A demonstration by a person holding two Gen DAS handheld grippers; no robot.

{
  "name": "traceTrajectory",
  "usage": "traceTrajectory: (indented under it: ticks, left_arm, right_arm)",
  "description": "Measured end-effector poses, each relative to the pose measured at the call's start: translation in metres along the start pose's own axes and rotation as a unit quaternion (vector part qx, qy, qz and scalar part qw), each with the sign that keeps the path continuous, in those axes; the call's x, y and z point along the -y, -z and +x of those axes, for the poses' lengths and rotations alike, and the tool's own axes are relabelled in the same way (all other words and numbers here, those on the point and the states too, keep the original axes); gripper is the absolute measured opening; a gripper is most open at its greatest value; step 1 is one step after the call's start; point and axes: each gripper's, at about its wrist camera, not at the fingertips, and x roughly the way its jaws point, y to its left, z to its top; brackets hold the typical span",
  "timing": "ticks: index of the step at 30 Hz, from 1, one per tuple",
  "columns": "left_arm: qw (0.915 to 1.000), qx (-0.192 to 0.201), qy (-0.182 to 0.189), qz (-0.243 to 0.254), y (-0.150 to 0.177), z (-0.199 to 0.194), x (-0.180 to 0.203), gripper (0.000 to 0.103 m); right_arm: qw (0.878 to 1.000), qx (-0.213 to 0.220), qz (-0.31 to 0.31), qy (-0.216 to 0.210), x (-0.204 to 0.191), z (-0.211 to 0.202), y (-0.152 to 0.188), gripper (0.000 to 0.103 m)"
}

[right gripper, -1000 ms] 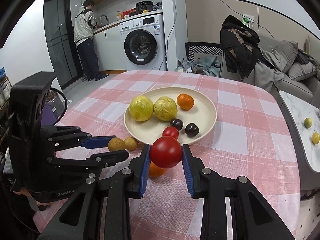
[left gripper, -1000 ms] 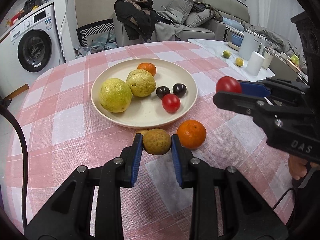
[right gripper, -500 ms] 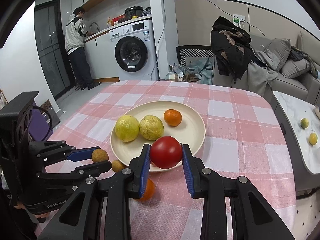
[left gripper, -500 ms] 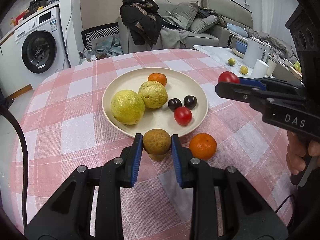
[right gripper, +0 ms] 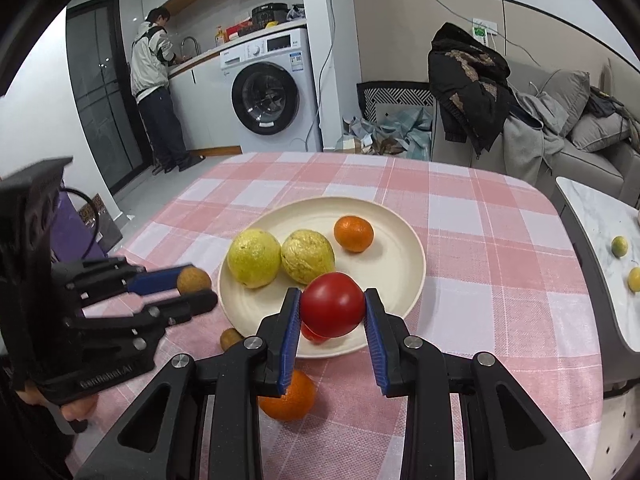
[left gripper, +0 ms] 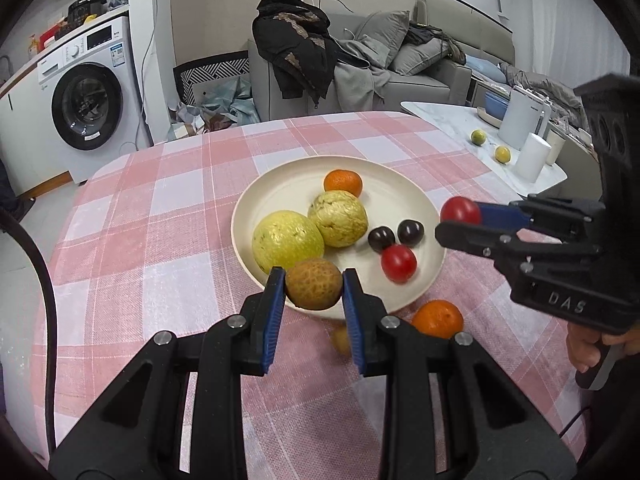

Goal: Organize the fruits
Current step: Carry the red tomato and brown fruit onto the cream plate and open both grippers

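A cream plate (left gripper: 280,184) (right gripper: 404,248) on the pink checked tablecloth holds two yellow-green fruits (left gripper: 287,240), an orange (left gripper: 343,182), two dark plums (left gripper: 411,233) and a red tomato (left gripper: 398,263). My left gripper (left gripper: 314,285) (right gripper: 196,285) is shut on a small brown rough-skinned fruit (left gripper: 314,283), held over the plate's near rim. My right gripper (right gripper: 332,307) (left gripper: 460,218) is shut on a red tomato (right gripper: 332,305) above the plate's right edge. A loose orange (left gripper: 438,319) (right gripper: 289,396) and another small brown fruit (right gripper: 231,338) lie on the cloth beside the plate.
Behind the table stand a washing machine (left gripper: 86,108) and a grey sofa (left gripper: 400,68) with clothes heaped on it. A white side table (left gripper: 452,124) at the right carries two small yellow fruits and white containers. A person (right gripper: 156,88) stands at the far counter.
Both grippers have moved forward toward the plate with their fruits. The brown fruit now hangs over the plate's near rim and the tomato over its right edge; the second brown fruit stays on the cloth.
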Motion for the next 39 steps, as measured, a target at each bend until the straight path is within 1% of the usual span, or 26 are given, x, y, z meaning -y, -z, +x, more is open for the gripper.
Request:
traceTrajectory:
  ticks: [7, 13, 17, 22, 27, 29, 34, 36, 38, 39]
  left_arm:
    - [0.9999, -0.004, -0.009, 0.005, -0.008, 0.015, -0.002, 0.026]
    - [0.9999, -0.010, 0.001, 0.011, -0.012, 0.027, 0.007, 0.026]
    - [0.9995, -0.011, 0.003, 0.030, -0.012, 0.033, 0.018, 0.026]
    - [0.9991, -0.021, 0.003, 0.037, -0.009, 0.045, 0.022, 0.026]
    - [0.9989, -0.022, 0.011, 0.039, -0.008, 0.050, 0.023, 0.026]
    - [0.9988, -0.021, 0.014, 0.040, -0.007, 0.051, 0.024, 0.026]
    - [0.9988, -0.030, 0.020, 0.034, -0.005, 0.054, 0.022, 0.026]
    - [0.9989, -0.030, 0.022, 0.028, -0.005, 0.052, 0.019, 0.026]
    - [0.9991, -0.025, 0.023, 0.026, -0.006, 0.047, 0.017, 0.027]
    - [0.9992, -0.025, 0.022, 0.024, -0.006, 0.044, 0.017, 0.029]
  right_arm:
    - [1.000, -0.013, 0.000, -0.002, 0.004, 0.014, 0.000, 0.032]
    - [1.000, -0.018, -0.001, -0.004, 0.005, 0.020, 0.000, 0.032]
    - [1.000, -0.024, -0.002, -0.003, 0.005, 0.025, -0.001, 0.032]
    - [1.000, -0.021, -0.005, -0.006, 0.001, 0.027, -0.004, 0.032]
    - [1.000, -0.015, -0.006, -0.016, 0.002, 0.034, -0.008, 0.032]
    - [1.000, -0.018, -0.004, -0.004, 0.003, 0.038, -0.009, 0.032]
    - [1.000, -0.017, -0.003, 0.008, 0.003, 0.042, -0.011, 0.032]
    - [1.000, -0.015, -0.002, 0.015, 0.004, 0.041, -0.011, 0.035]
    - [1.000, -0.005, -0.005, 0.023, 0.004, 0.035, -0.011, 0.042]
    - [1.000, 0.002, -0.007, 0.024, 0.004, 0.030, -0.011, 0.048]
